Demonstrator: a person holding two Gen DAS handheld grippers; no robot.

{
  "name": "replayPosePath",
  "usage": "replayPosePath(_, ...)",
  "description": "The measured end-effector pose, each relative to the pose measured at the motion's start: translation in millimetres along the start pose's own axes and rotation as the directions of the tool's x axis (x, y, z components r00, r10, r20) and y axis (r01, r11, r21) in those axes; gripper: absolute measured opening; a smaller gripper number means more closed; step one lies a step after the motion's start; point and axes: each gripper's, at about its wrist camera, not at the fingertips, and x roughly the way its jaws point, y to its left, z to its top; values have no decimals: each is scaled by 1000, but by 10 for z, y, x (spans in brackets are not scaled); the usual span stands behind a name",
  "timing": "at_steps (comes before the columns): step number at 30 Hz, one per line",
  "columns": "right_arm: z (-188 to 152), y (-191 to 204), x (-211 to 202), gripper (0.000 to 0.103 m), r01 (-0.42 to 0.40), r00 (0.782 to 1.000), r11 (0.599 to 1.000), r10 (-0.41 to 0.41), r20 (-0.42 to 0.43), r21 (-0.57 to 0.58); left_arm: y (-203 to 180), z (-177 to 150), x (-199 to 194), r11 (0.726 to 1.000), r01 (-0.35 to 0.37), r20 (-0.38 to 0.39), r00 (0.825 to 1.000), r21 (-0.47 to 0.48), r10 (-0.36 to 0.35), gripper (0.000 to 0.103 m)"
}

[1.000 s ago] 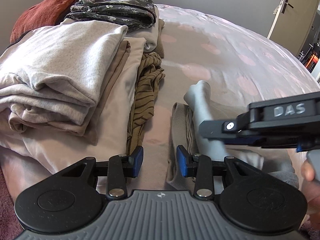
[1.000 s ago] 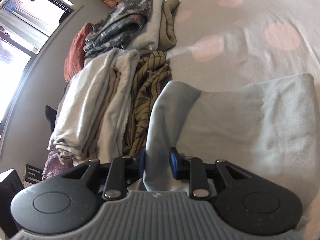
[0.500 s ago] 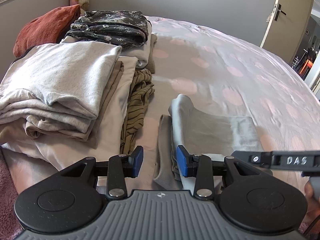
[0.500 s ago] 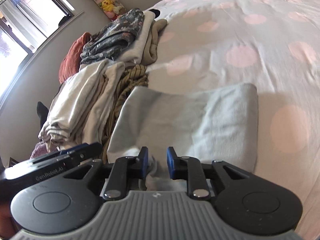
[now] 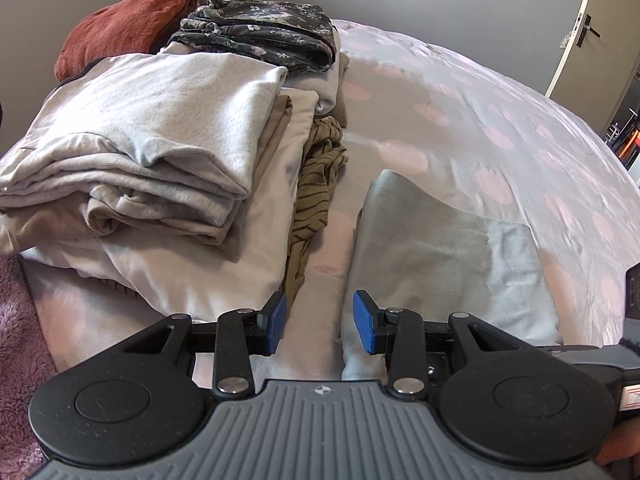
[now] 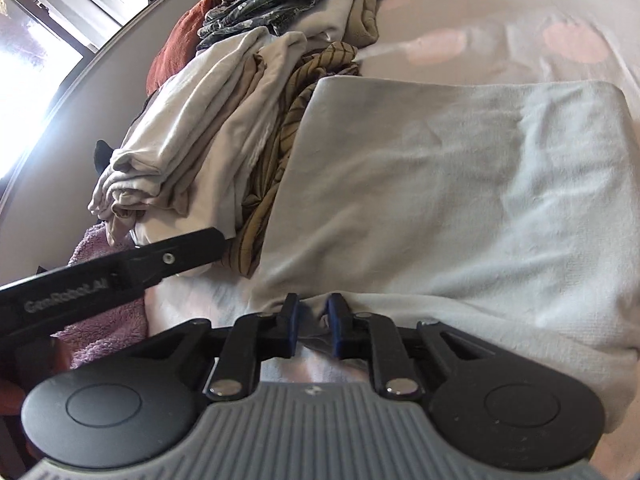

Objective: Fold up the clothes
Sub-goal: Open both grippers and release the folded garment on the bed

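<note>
Pink-spotted grey bedding [image 5: 460, 92] carries everything. Stacked folded clothes [image 5: 152, 128] sit along its left side, leaving room for the pale blue-grey folded garment [image 6: 440, 184] just beside them. Its near edge is pinched in the right gripper [image 6: 312, 320], seemingly to control the fold. Spread and empty, the left gripper [image 5: 318, 322] hovers nearby.
</note>
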Motion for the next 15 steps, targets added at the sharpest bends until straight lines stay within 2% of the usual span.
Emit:
replayPosePath(5, 20, 10, -280, 23, 29, 998, 999, -26, 56, -45, -137, 28, 49, 999, 22, 15, 1000, 41, -22, 34)
replayPosePath(8, 35, -31, -451, 23, 124, 988, 987, -113, 108, -102, -233, 55, 93, 997, 36, 21, 999, 68, -38, 34)
replayPosePath(12, 55, -86, -679, 23, 252, 958, 953, -220, 184, -170, -316, 34, 131, 991, 85, 31, 996, 104, -89, 32)
replayPosePath(15, -21, -206, -730, 23, 324, 939, 926, -291, 184, -193, -323, -21, 271, 990, 93, -1, 996, 110, -93, 27)
